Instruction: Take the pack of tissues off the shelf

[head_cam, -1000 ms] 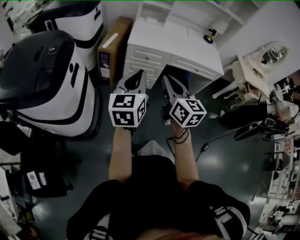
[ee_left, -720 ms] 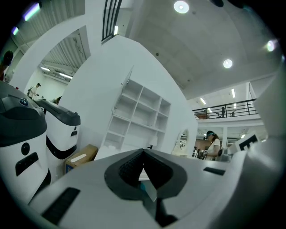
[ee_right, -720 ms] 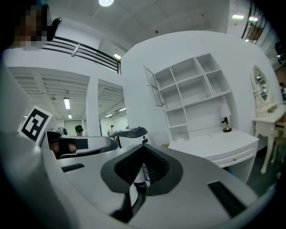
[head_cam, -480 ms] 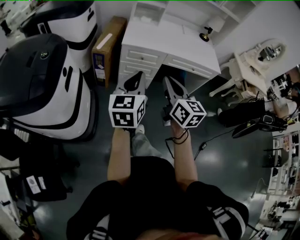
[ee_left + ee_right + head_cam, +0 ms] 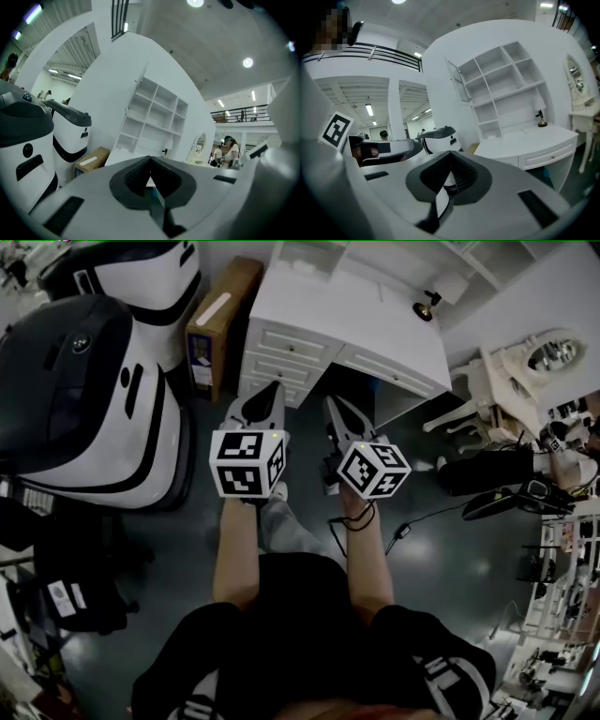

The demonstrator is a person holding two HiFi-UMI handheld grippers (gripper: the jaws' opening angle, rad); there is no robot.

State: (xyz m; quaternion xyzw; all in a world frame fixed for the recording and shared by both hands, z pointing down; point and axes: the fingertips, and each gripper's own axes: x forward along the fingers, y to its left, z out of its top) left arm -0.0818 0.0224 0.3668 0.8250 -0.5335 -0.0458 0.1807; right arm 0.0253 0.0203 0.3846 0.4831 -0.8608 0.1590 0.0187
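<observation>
My left claw [image 5: 150, 164], right claw [image 5: 451, 157] both closed, empty. White shelf [image 5: 501, 79] ahead; tissue pack not seen yet. I expect light, soft, slippery wrap: grip across middle, gently.

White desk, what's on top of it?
A white shelf unit stands on the white desk, with a small dark object near it. Its open cubbies look bare; no tissue pack shows, though the low angle hides their floors.

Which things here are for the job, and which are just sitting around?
For the job: left gripper and right gripper, both shut and empty; white shelf. The tissue pack can't be made out.
Sitting around: cardboard box, black-and-white machine, oval mirror.
</observation>
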